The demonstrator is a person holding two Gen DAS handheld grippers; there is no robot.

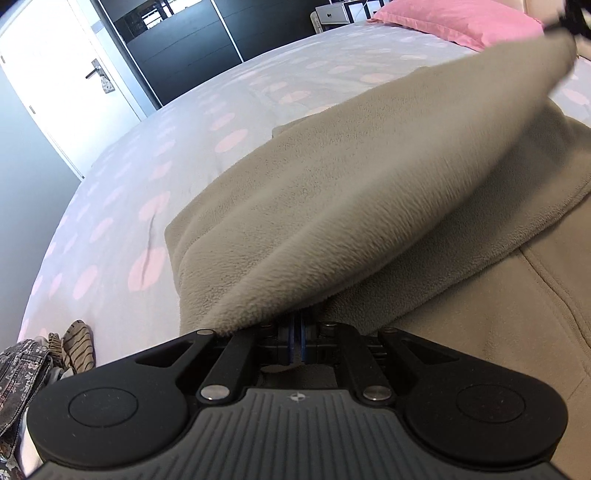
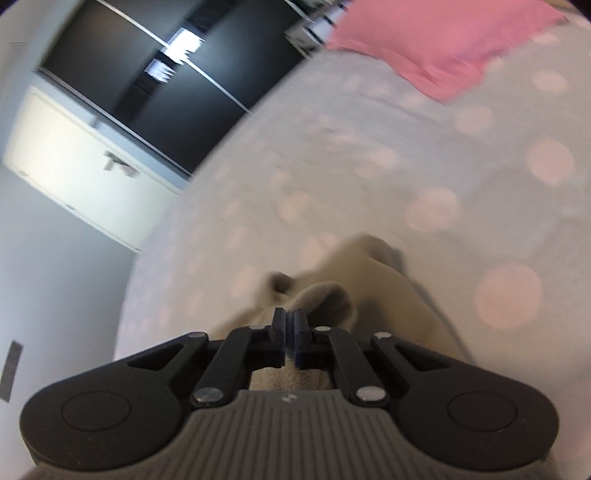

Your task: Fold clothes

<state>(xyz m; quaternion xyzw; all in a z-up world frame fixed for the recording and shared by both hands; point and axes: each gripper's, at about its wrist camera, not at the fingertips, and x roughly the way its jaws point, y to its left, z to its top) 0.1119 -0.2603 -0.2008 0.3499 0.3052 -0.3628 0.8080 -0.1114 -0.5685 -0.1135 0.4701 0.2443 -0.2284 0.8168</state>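
A beige fleece garment (image 1: pixel 369 177) lies on the bed, and one fold of it is lifted and stretched taut between my two grippers. My left gripper (image 1: pixel 298 325) is shut on the near end of that fold, with fleece bunched over its fingertips. The far end narrows to a blurred point at my right gripper (image 1: pixel 567 18) at the top right. In the right wrist view, the right gripper (image 2: pixel 290 321) has its jaws together, with the fleece (image 2: pixel 332 295) gathered at the tips. The pinch itself is hidden.
The bed cover (image 1: pixel 184 129) is pale with pink dots. A pink pillow (image 1: pixel 461 18) lies at the bed's head. Other clothes (image 1: pixel 22 369) are heaped at the near left edge. A white door (image 1: pixel 55 74) and a dark wardrobe (image 1: pixel 184 48) stand beyond the bed.
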